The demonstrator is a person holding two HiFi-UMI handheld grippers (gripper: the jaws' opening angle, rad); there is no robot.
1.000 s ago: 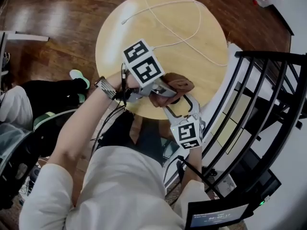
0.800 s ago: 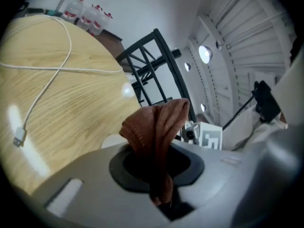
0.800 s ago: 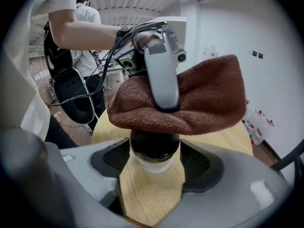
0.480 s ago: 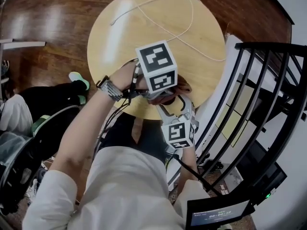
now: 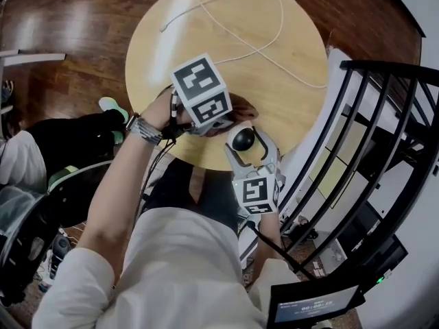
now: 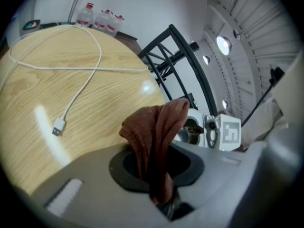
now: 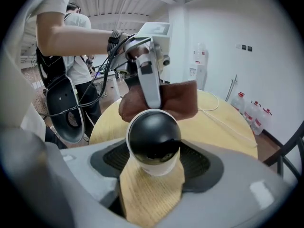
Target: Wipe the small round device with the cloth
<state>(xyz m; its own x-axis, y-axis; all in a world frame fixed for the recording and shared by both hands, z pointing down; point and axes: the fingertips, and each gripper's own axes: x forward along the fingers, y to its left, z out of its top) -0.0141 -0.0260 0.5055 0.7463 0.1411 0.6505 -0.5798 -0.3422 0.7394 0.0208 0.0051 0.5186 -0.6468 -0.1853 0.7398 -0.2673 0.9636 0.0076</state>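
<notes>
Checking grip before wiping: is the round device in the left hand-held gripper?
No, the round device sits in the right hand-held gripper; the left hand-held gripper clamps the cloth.

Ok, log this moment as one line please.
left tool: shut on cloth | right tool: shut on round device, over table edge | cloth: just beyond device, contact unclear | cable: loose on table

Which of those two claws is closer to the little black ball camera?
Right. The right gripper grips the small round device between its jaws; the left gripper holds the brown cloth just beyond it.
</notes>
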